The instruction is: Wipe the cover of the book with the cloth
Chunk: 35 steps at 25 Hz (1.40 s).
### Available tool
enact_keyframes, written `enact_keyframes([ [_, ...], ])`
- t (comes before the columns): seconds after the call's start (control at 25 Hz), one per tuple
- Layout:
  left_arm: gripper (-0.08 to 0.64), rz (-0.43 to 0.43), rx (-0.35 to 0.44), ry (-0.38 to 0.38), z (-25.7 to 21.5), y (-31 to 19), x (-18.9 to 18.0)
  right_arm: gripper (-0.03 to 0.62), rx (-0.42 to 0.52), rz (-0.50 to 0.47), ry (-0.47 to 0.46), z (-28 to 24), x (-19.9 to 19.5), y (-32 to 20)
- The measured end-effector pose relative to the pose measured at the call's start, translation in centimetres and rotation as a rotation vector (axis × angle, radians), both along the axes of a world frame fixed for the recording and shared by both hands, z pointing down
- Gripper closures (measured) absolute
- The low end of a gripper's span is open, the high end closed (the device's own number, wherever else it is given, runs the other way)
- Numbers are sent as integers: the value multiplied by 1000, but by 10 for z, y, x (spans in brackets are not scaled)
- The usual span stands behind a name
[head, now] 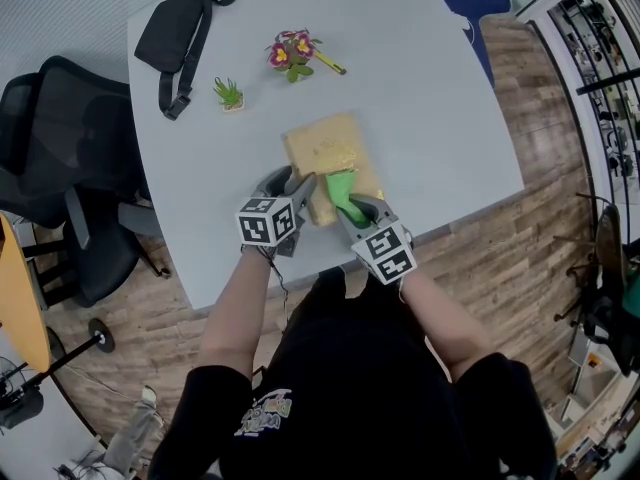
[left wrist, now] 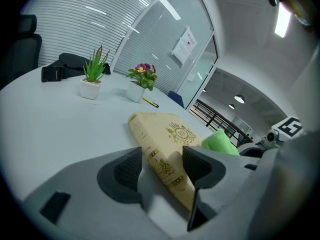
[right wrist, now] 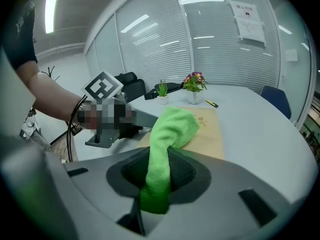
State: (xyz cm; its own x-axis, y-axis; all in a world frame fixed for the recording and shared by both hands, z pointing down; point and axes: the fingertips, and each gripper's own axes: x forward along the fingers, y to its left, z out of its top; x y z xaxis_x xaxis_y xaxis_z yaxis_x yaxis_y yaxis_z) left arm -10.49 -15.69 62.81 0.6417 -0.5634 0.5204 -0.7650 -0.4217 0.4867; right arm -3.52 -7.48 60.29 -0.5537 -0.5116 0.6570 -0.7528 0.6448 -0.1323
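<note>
Black mesh office chair (head: 60,143): stands off the table's left edge, on a wood-plank floor (head: 500,268).
Pale grey table (head: 430,88): smooth matte top with rounded corners.
Black fabric sling bag (head: 180,33): lies flat at the far left corner, its strap looped beside it.
Small white square pot (left wrist: 90,89): holds a spiky green plant and stands near the bag.
Second white pot (left wrist: 134,92): holds purple and yellow flowers with green leaves. A thin yellow pen (head: 330,64) lies just beside it on the right.
Tan hardcover book (head: 325,148): lies flat near the table's near edge, cover up and spine to the left. The cover is smooth, with a gold crest stamped in the middle, and the rounded spine carries gilt ornaments.
Left gripper (left wrist: 162,166): grey plastic with ridged black pads. Its jaws are clamped across the book's near spine corner, one pad against the spine and the other against the cover.
Bright green fluffy cloth (right wrist: 172,129): bunched into a thick roll, with its free end resting on the near right part of the book's cover.
Right gripper (right wrist: 160,176): same grey build, its jaws pinched tight on the cloth's near end.
</note>
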Motion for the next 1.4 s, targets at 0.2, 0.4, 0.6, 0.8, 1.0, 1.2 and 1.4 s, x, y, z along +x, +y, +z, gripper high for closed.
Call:
enact_keyframes([
  [0.2,307,0,0,1,0,1,0,495,15,57,-6,0,23,-7],
  [0.4,307,-1,-3,3,0,1,0,495,12,118,-5,0,48,-14],
  [0.6,307,-1,-2,4,0,0,0,495,17,174,-2,-1,68,-21],
  [0.8,307,-1,-3,5,0,0,0,495,6,247,4,0,91,-28],
  [1.0,307,-6,8,6,0,-1,-1,495,-39,357,-57,0,113,-34],
  [1.2,307,-20,-4,22,-2,-1,-3,495,-35,397,-105,-13,119,-39],
  [1.4,307,-52,20,59,-15,0,-7,495,-15,394,-132,-26,117,-45],
])
